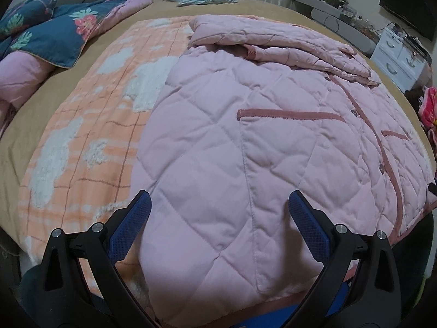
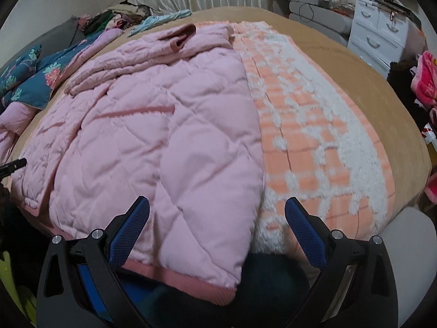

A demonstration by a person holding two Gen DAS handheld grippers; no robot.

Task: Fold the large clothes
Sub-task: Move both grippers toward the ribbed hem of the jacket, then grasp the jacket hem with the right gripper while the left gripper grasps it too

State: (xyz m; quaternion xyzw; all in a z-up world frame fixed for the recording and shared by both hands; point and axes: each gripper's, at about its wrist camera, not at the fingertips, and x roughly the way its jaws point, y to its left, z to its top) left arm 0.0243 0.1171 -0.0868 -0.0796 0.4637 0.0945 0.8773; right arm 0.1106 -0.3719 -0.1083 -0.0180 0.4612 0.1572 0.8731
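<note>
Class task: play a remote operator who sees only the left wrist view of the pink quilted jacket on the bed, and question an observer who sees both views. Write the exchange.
Operator: What lies beyond the jacket's right edge?
Observer: The orange and white checked blanket carries on well past the pink quilted jacket, with tan bed cover beyond.
Operator: Is the right tool gripping anything?
Observer: No, it is open, straddling the jacket's near right corner.
Operator: What does the bottom hem look like there?
Observer: A darker pink ribbed band runs along it.
</note>
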